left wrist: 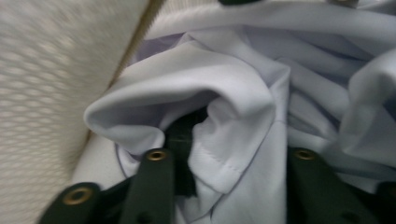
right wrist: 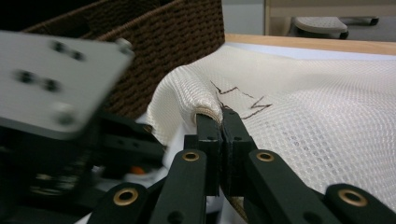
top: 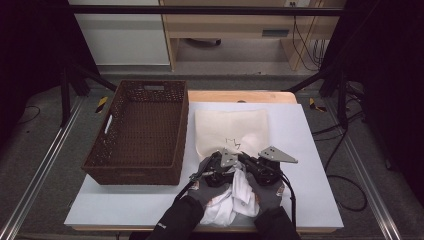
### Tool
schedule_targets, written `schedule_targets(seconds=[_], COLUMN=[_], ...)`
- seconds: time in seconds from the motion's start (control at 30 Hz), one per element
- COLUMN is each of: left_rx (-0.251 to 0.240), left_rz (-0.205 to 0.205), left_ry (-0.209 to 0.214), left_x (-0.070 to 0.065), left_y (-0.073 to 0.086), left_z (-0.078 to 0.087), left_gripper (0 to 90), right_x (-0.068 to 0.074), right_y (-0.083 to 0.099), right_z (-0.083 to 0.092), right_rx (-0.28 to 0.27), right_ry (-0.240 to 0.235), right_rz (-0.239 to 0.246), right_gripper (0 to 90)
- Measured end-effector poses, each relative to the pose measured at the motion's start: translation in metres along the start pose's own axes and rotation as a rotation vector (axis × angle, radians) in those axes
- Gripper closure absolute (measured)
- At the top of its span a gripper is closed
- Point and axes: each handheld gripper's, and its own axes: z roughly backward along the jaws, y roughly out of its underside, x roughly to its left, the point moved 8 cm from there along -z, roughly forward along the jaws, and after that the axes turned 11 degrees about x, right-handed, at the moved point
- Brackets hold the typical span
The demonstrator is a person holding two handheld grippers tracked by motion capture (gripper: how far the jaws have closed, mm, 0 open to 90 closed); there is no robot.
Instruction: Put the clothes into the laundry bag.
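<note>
Right gripper fingers are clamped on the mesh bag's near edge; left gripper fingers stand apart around white cloth folds.

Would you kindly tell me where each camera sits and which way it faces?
High view: above the person's side, looking forward and down on the table, wicker basket and mesh bag; forearms and both grippers show.
Left gripper view: rides the left gripper, facing the white garment.
Right gripper view: rides the right gripper, shut on the bag's edge.
Shared: all three show the mesh bag.
</note>
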Motion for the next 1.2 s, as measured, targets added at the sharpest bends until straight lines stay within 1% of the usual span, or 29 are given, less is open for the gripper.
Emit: schedule_targets(seconds=[0.03, 0.1, 0.13, 0.17, 0.2, 0.23, 0.27, 0.3, 0.37, 0.4, 0.43, 0.5, 0.57, 0.6, 0.63, 0.7, 0.73, 0.77, 0.83, 0.87, 0.93, 0.97, 1.0, 1.03, 1.1, 1.13, 1.17, 1.2], left_rx=[-0.018, -0.041, -0.046, -0.051, -0.056, -0.066, -0.077, -0.082, -0.084, -0.079, -0.073, -0.064, -0.056, -0.05, -0.047, -0.046, -0.041, -0.037, -0.018, -0.007, 0.009, 0.012, 0.004, -0.002, -0.004, -0.006, -0.02, -0.033], left_rz=[0.005, 0.03, 0.033, 0.028, 0.028, 0.033, 0.037, 0.041, 0.057, 0.057, 0.053, 0.047, 0.041, 0.033, 0.025, 0.021, 0.011, 0.001, -0.008, -0.003, 0.005, 0.02, 0.045, 0.055, 0.049, 0.037, 0.037, 0.04], left_ry=[0.015, 0.048, 0.044, 0.032, 0.02, 0.014, 0.009, 0.01, 0.023, 0.029, 0.021, 0.03, 0.032, 0.034, 0.031, 0.05, 0.05, 0.058, 0.056, 0.052, 0.011, 0.005, 0.015, 0.017, 0.001, -0.013, -0.014, 0.002], left_x=[0.0, 0.0, 0.001, 0.003, 0.005, 0.007, 0.009, 0.01, 0.011, 0.011, 0.011, 0.009, 0.006, 0.004, 0.001, -0.003, -0.004, -0.006, -0.007, -0.005, 0.003, 0.008, 0.011, 0.014, 0.014, 0.013, 0.012, 0.01], left_y=[0.001, 0.003, 0.004, 0.005, 0.006, 0.006, 0.005, 0.004, 0.002, 0.001, 0.0, -0.001, -0.003, -0.004, -0.005, -0.008, -0.009, -0.011, -0.012, -0.012, -0.011, -0.01, -0.01, -0.01, -0.009, -0.009, -0.009, -0.009], left_z=[0.005, 0.017, 0.023, 0.028, 0.033, 0.038, 0.041, 0.043, 0.043, 0.041, 0.038, 0.032, 0.025, 0.022, 0.02, 0.017, 0.016, 0.014, 0.009, 0.005, -0.003, -0.007, -0.009, -0.009, -0.008, -0.005, -0.002, 0.002], left_gripper=[52.7, 42.5, 37.5, 32.4, 29.4, 28.8, 29.0, 31.8, 44.2, 50.9, 57.3, 68.3, 76.6, 78.3, 79.3, 80.4, 80.5, 80.6, 80.7, 80.7, 80.4, 79.5, 78.3, 76.5, 73.2, 70.7, 67.4, 62.2], right_x=[-0.001, -0.001, -0.001, -0.002, -0.001, -0.001, -0.001, -0.001, 0.0, 0.0, 0.001, 0.0, 0.0, 0.0, 0.0, 0.0, 0.0, 0.0, 0.0, 0.0, 0.001, 0.001, 0.002, 0.002, 0.001, 0.001, 0.0, 0.0], right_y=[0.001, 0.001, 0.001, 0.001, 0.002, 0.002, 0.001, 0.001, 0.001, 0.001, 0.001, 0.001, 0.001, 0.001, 0.0, -0.001, -0.001, -0.002, -0.003, -0.004, -0.004, -0.004, -0.004, -0.003, -0.002, -0.002, -0.002, -0.001], right_z=[-0.001, -0.001, -0.001, -0.002, -0.002, -0.002, -0.002, -0.002, -0.002, -0.002, -0.002, -0.002, -0.002, -0.002, -0.001, 0.0, 0.0, 0.0, 0.002, 0.003, 0.004, 0.004, 0.004, 0.004, 0.003, 0.003, 0.002, 0.002], right_rx=[0.004, 0.007, 0.008, 0.01, 0.011, 0.011, 0.012, 0.011, 0.011, 0.009, 0.011, 0.011, 0.011, 0.01, 0.008, 0.002, 0.001, -0.003, -0.013, -0.016, -0.024, -0.025, -0.022, -0.016, -0.01, -0.007, -0.003, 0.003], right_ry=[0.008, 0.01, 0.011, 0.012, 0.014, 0.014, 0.015, 0.015, 0.014, 0.013, 0.011, 0.01, 0.007, 0.007, 0.007, 0.002, -0.001, -0.002, -0.004, -0.005, -0.009, -0.008, -0.006, -0.007, -0.006, -0.009, -0.007, -0.006], right_rz=[0.002, 0.01, 0.009, 0.009, 0.01, 0.01, 0.01, 0.009, 0.01, 0.008, 0.01, 0.011, 0.011, 0.011, 0.007, 0.007, 0.002, 0.003, 0.008, 0.011, 0.013, 0.017, 0.018, 0.018, 0.013, 0.008, 0.008, 0.004], right_gripper=[88.3, 88.4, 88.3, 88.3, 88.3, 88.3, 88.3, 88.3, 88.3, 88.3, 88.3, 88.4, 88.4, 88.4, 88.4, 88.4, 88.4, 88.4, 88.5, 88.4, 88.4, 88.4, 88.4, 88.4, 88.4, 88.4, 88.4, 88.4])
